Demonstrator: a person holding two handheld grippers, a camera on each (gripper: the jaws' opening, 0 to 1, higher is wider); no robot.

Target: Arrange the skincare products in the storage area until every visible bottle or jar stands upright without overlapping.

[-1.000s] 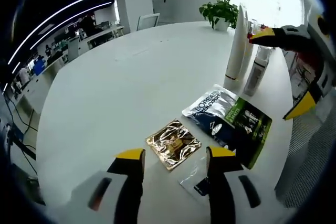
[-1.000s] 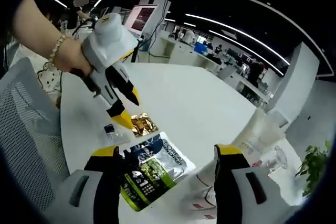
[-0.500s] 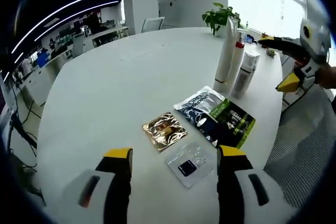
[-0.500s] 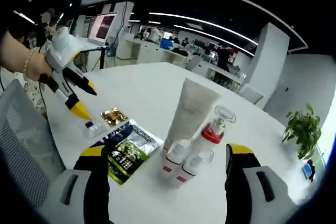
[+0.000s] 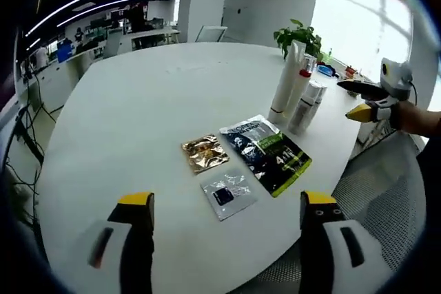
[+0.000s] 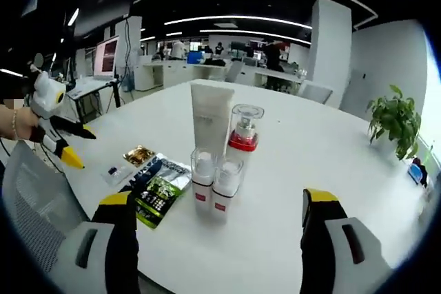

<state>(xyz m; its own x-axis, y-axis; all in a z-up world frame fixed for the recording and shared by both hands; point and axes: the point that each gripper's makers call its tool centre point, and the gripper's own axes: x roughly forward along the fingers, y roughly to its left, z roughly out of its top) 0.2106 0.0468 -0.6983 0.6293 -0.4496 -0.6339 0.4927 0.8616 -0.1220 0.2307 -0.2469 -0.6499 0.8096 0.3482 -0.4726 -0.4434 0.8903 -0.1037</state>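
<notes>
On the round white table (image 5: 131, 108) a tall white tube (image 5: 283, 87) stands upright with silver-white bottles (image 5: 303, 105) beside it. In the right gripper view the tube (image 6: 210, 115) stands behind two small clear-capped bottles (image 6: 213, 185), with a red-collared pump bottle (image 6: 242, 132) at its right. All are upright and close together. My left gripper (image 5: 226, 201) is open, back from the table edge, holding nothing. My right gripper (image 6: 218, 199) is open in front of the bottles, apart from them. The right gripper (image 5: 365, 101) also appears beside the bottles.
Three flat sachets lie on the table: a gold one (image 5: 202, 153), a dark green one (image 5: 267, 153) and a clear one (image 5: 227, 194). A potted plant (image 5: 300, 32) stands behind the bottles. A grey mesh chair (image 5: 386, 191) sits at the table's edge. The left gripper (image 6: 69, 146) is held by a hand.
Both grippers have drawn back from the table, so sachets and bottles look smaller. The right gripper has swung round to face the bottles. Nothing was taken hold of.
</notes>
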